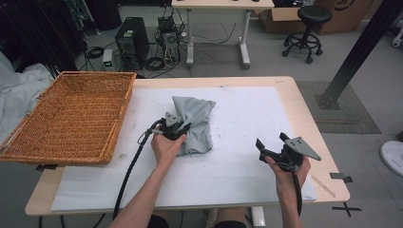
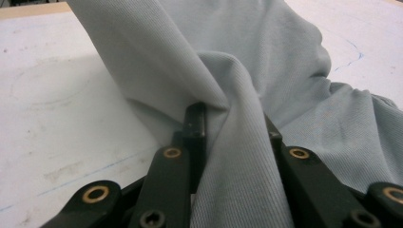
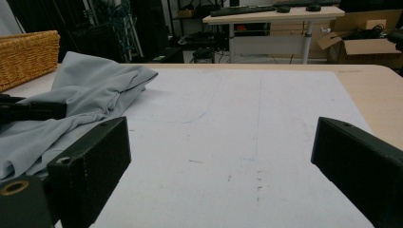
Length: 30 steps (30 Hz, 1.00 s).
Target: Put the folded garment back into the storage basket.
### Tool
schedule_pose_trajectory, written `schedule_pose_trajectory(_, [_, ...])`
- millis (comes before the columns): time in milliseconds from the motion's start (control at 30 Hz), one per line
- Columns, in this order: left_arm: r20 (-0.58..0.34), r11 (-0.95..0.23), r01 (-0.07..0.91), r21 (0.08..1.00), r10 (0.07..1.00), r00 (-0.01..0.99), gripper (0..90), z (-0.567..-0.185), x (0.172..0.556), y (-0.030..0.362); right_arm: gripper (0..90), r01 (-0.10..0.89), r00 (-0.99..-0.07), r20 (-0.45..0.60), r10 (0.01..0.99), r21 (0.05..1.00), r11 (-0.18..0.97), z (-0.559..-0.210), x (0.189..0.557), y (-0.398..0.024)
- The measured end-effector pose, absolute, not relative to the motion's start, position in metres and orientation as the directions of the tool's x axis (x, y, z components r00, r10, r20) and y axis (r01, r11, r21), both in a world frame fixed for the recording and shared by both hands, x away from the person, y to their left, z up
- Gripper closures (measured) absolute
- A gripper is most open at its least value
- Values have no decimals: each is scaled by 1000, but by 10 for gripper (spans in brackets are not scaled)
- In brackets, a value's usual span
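Left tool [image 1: 179,127] is down on the grey cloth [image 1: 194,124], and its jaws are clamped on a raised fold of it: in the left gripper view the cloth [image 2: 247,114] bunches up between the two black jaws and drapes over them. The cloth sits crumpled near the middle of the white mat [image 1: 237,175] that covers the desk [image 1: 311,118], part of it pulled up toward the tool, the rest slumped on the mat. The left hand [image 1: 165,146] wraps the tool's body from behind, cable trailing back off the desk's near edge. Over on the right, the right tool [image 1: 266,151] is well apart from the cloth, held low over the mat near the desk's right front corner, jaws spread wide with nothing between them; the right gripper view looks across bare mat, with the cloth [image 3: 71,99] off to one side. A wicker basket [image 1: 71,114] rests on the desk's left end, overhanging the edge, just beside the mat.
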<state>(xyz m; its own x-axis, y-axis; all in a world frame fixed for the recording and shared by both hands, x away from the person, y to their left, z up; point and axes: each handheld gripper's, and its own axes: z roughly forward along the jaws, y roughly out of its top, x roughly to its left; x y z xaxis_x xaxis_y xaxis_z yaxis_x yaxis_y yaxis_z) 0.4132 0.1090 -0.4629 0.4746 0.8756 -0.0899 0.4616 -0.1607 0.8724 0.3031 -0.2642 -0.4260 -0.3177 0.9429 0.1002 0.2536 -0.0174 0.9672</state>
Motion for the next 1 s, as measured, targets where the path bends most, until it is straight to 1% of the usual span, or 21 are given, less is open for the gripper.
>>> schedule_pose_trajectory(133, [-99, -152, 449, 881, 867, 488, 743, -458, 413, 112, 58, 251, -318, 98, 943, 968, -16, -425, 304, -264])
schedule_pose_trajectory(200, [-120, -130, 447, 885, 864, 489, 744, -453, 412, 114, 59, 249, -317, 95, 943, 968, -14, -424, 304, -263])
schedule_pose_trajectory(400, [-98, -151, 429, 891, 857, 505, 745, -440, 409, 120, 62, 249, -321, 92, 943, 969, -10, -424, 304, -260])
schedule_pose_trajectory(467, [-105, -144, 430, 891, 857, 505, 746, -435, 408, 125, 62, 250, -322, 94, 942, 968, -11, -424, 303, -259])
schedule_pose_trajectory(767, [-102, -133, 411, 902, 859, 502, 746, -408, 399, 151, 62, 251, -335, 92, 938, 968, -5, -424, 305, -251])
schedule_pose_trajectory(1000, [-70, -144, 377, 915, 863, 500, 745, -378, 390, 177, 63, 250, -347, 91, 933, 968, -2, -423, 307, -241])
